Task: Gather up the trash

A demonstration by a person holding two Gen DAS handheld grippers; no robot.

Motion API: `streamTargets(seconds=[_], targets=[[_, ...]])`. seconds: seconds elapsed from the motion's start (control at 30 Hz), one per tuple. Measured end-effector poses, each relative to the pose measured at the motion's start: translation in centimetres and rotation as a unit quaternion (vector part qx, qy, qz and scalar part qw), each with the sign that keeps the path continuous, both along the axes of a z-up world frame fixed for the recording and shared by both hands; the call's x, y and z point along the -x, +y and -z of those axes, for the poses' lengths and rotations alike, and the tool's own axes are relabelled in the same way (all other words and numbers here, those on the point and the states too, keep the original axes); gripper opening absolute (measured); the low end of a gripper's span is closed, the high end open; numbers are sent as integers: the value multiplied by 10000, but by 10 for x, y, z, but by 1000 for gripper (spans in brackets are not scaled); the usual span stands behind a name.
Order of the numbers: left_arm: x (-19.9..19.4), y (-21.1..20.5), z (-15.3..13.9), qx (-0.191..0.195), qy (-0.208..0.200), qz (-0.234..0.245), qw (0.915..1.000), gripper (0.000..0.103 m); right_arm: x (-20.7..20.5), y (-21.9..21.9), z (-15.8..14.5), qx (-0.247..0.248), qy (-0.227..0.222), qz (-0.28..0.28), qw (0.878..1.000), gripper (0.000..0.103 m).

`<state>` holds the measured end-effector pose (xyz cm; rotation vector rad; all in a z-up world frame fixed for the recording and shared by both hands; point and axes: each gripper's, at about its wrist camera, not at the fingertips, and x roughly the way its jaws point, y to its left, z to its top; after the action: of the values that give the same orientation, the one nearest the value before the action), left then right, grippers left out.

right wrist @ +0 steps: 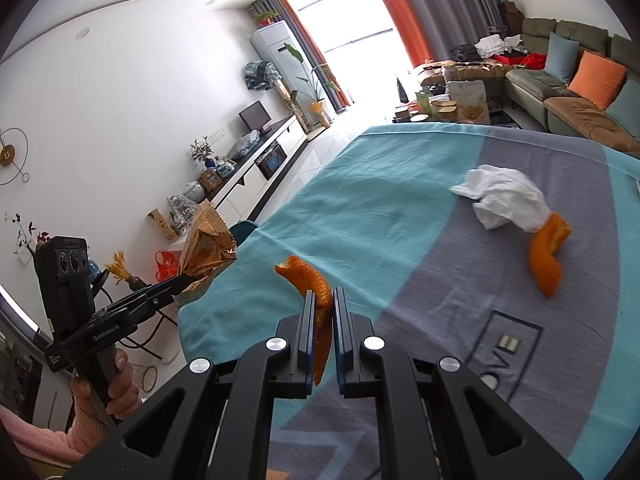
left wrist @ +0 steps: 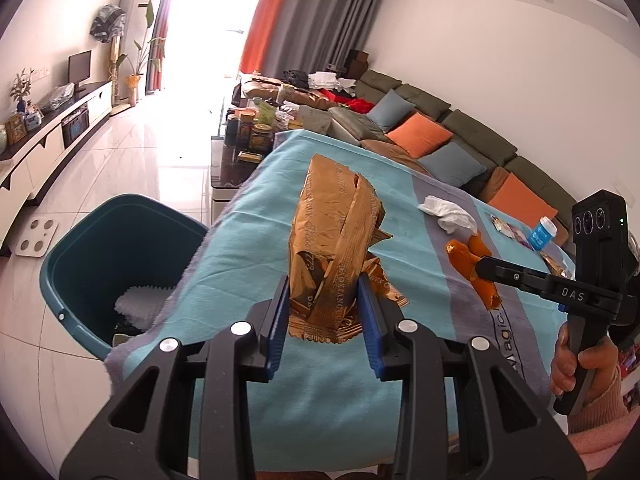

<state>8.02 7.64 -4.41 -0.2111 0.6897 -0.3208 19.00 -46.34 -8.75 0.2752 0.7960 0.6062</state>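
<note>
At the left, the teal bin [left wrist: 120, 264] stands on the floor against the table's edge, handy for dropping trash. The left gripper [left wrist: 324, 312] pinches a crumpled gold wrapper [left wrist: 334, 240] above the blue cloth [left wrist: 320, 392], its print too creased to read for sure. Further right, the right gripper [right wrist: 322, 316], marked "DAS", is nearly closed on an orange peel [right wrist: 312, 280]; a tissue [right wrist: 500, 196] and second peel [right wrist: 546, 256] lie uncollected.
</note>
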Motion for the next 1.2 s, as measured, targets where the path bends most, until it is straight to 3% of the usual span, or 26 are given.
streamTargets(seconds=[1.2], targets=[[13, 67, -4, 40, -48, -848, 9964, 33, -23, 77, -9, -114, -4, -814, 9966, 7]])
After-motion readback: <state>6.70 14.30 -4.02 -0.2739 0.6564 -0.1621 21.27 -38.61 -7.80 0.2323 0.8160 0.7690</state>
